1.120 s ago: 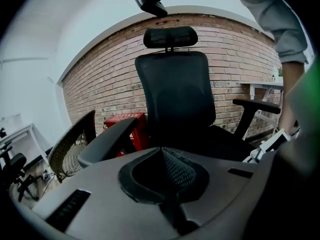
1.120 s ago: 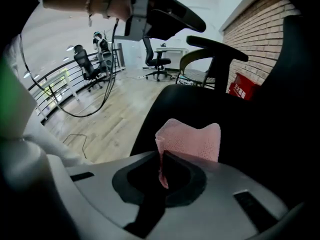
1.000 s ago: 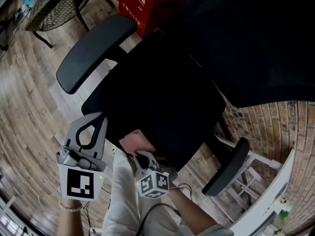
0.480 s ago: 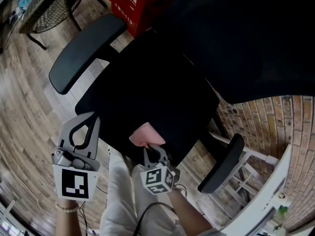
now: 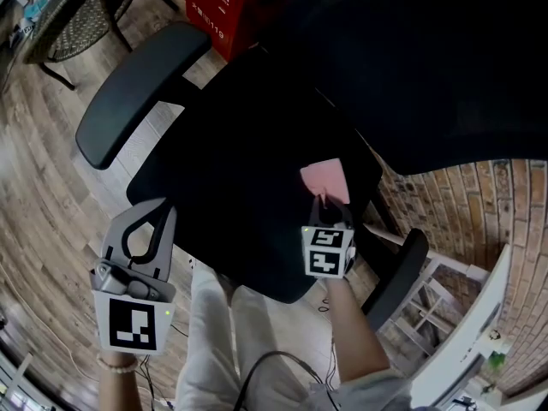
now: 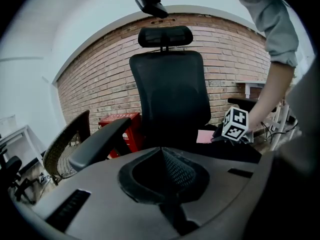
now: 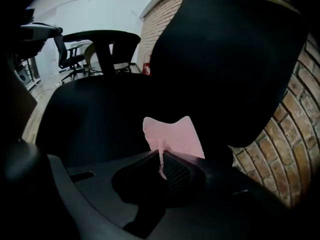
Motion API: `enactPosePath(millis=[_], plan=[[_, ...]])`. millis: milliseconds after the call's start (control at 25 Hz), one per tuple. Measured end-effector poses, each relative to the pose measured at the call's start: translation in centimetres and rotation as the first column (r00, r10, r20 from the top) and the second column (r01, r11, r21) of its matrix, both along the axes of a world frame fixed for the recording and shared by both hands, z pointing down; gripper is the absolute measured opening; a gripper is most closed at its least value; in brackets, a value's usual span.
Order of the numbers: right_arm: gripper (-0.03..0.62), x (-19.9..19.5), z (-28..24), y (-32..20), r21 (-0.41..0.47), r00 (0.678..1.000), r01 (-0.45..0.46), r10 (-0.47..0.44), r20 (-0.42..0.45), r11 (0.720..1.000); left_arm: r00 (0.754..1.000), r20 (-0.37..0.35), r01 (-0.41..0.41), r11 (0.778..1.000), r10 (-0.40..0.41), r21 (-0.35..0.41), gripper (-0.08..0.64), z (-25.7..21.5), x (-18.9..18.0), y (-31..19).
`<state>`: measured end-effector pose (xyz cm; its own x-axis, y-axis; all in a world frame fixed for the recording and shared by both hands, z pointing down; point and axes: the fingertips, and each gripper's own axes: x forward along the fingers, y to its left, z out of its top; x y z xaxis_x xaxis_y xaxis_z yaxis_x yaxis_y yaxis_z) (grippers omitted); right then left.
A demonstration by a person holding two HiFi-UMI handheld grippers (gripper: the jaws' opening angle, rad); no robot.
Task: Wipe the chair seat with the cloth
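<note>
The right gripper point(image 5: 324, 202) is clamped on an edge of the small pink cloth point(image 5: 324, 178). The cloth lies spread at three o'clock on the black padded chair seat point(image 5: 240, 161), probably so that dragging it wipes. The left gripper point(image 5: 158, 214), jaws together and empty, hangs off the seat at eight o'clock, out of the way.

Red-brown brick wall point(image 6: 95, 84) at back, pale mortar joints; plain white wall point(image 6: 25, 69) adjoining at left. Floor point(image 5: 43, 178) of grey-brown wood planks. Red cardboard box point(image 5: 224, 2) on floor against brick wall, white print on side. Dark wicker chair point(image 5: 73, 20) on thin black legs near box. White desk edge point(image 5: 469, 324) close to brick wall at right. Black office chair point(image 7: 67, 56) in distance by white wall. Even, soft light throughout.
</note>
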<state>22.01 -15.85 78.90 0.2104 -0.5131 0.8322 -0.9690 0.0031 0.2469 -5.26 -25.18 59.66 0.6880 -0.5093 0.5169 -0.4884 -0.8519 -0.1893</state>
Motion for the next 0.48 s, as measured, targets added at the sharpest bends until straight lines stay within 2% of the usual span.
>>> enactPosePath(millis=[120, 280, 480], plan=[[0.049, 4.7, -0.3, -1.4, -0.006, 0.996, -0.076, 0.075, -0.04, 0.997, 1.0, -0.001, -0.02, 1.0, 0.021, 0.002, 0.018, 0.3, 0.3, -0.1], [0.049, 9.6, -0.7, -2.4, -0.033, 0.988, -0.122, 0.119, -0.099, 0.992, 1.0, 0.002, -0.026, 1.0, 0.026, -0.007, 0.018, 0.6, 0.4, -0.2], [0.049, 12.4, -0.9, -2.8, -0.062, 0.982, -0.156, 0.148, -0.119, 0.986, 0.999, 0.002, -0.04, 0.999, 0.04, -0.016, 0.018, 1.0, 0.5, -0.4]])
